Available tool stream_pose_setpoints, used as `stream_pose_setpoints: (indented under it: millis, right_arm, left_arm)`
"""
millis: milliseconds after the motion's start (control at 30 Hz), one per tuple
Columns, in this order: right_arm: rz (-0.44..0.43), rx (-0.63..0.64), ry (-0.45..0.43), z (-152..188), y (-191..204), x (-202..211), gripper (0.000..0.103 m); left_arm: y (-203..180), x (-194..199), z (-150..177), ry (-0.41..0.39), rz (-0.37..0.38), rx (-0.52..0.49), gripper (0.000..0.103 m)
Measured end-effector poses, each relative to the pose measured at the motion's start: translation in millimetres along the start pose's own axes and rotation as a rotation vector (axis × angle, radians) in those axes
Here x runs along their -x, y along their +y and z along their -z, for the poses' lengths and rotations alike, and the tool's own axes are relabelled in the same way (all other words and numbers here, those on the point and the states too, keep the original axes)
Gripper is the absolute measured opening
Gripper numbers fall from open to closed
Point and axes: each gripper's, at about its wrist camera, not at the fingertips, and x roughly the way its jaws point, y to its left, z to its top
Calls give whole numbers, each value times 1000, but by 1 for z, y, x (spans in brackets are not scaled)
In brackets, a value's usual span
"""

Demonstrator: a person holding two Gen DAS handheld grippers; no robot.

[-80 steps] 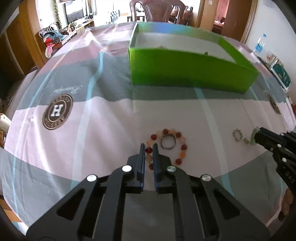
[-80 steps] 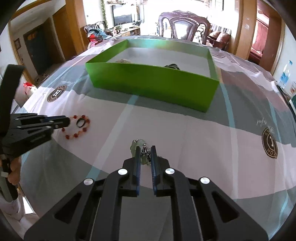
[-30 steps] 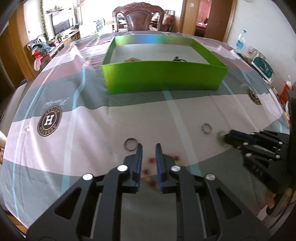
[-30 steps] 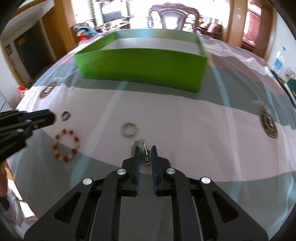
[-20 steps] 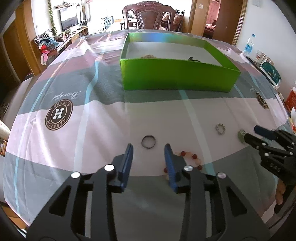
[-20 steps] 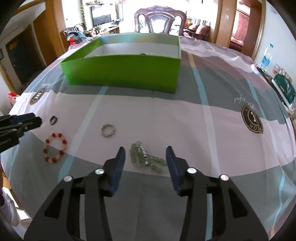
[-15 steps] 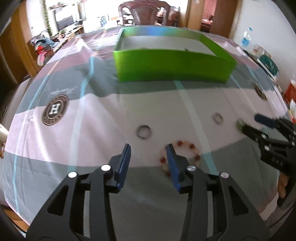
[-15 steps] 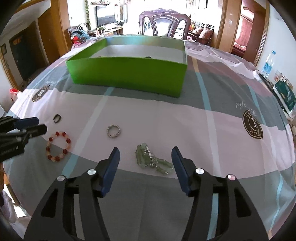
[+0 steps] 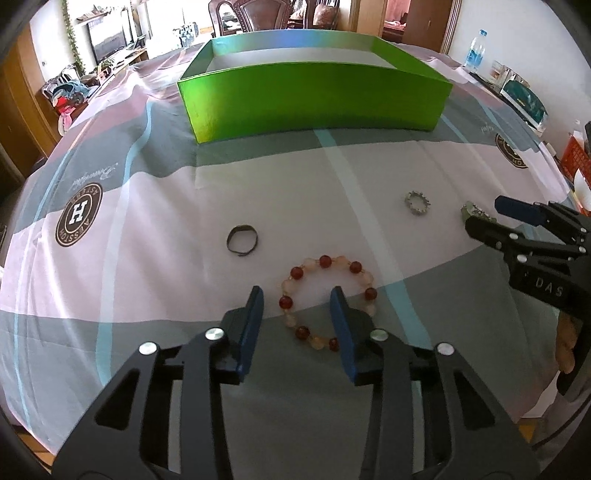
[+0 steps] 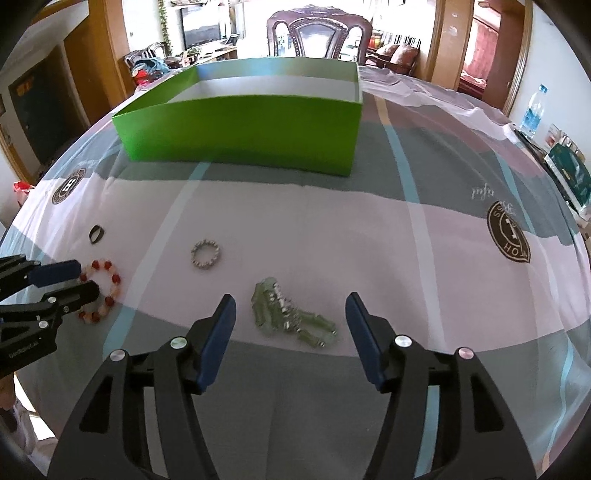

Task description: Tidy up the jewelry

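Observation:
A red and pale bead bracelet (image 9: pixel 325 301) lies on the tablecloth, partly between the fingers of my open, empty left gripper (image 9: pixel 297 299); it also shows in the right wrist view (image 10: pixel 101 291). A dark ring (image 9: pixel 242 240) lies to its far left. A small silver beaded ring (image 9: pixel 417 202) lies further right. A green bead and silver piece (image 10: pixel 291 314) lies between the fingers of my open, empty right gripper (image 10: pixel 290 306). The green box (image 9: pixel 314 88) stands behind, its inside mostly hidden.
The tablecloth (image 9: pixel 147 177) has grey, pink and white bands and round logos. A water bottle (image 9: pixel 474 50) and boxes stand at the far right edge. A chair (image 10: pixel 317 35) is behind the table. The table edge is close below both grippers.
Both grippers were shut on their jewelry, drew back and opened. The bead bracelet and the green piece now lie on the cloth, away from where they were picked up. Both grippers now stand wider open.

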Motion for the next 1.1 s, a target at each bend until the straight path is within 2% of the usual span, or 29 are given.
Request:
stream_pose_setpoints:
  millis: [100,167,233,267,300,333,433,633,900,1100]
  right_arm:
    - [0,12,1,-1,4,-3,60]
    - [-7,26,6,-1,8,-5,54]
    - [-19,32,8,0,12,-7,44]
    - [-30,36,4,1,13,-7,40]
    - [-36,45,2,1,15,-6,30]
    - [-41,52,2,1,17,-6,20]
    - [-57,72,2,2,22,-5,13]
    - [-78,73,-31,-3,24,10,11]
    - [-85,88,-148,-27,26,51,11]
    - [-90,40,-246,-62,19,71,11]
  left_arm:
    - [1,0,0,-4,-3,-1,29]
    - [1,0,0,-8,-6,-3,25]
    - [1,0,-1,-11,-5,-5,20]
    - [1,0,-1,-12,-3,-7,13]
    - [0,0,0,-13,-5,-12,8]
    - [0,0,0,-14,-8,-15,8]
    - [-1,1,0,-18,-13,-16,8]
    - [3,22,-7,-76,-10,-7,8]
    - [7,57,-27,-171,11,-3,8]
    - [5,86,-66,-260,9,-23,8]
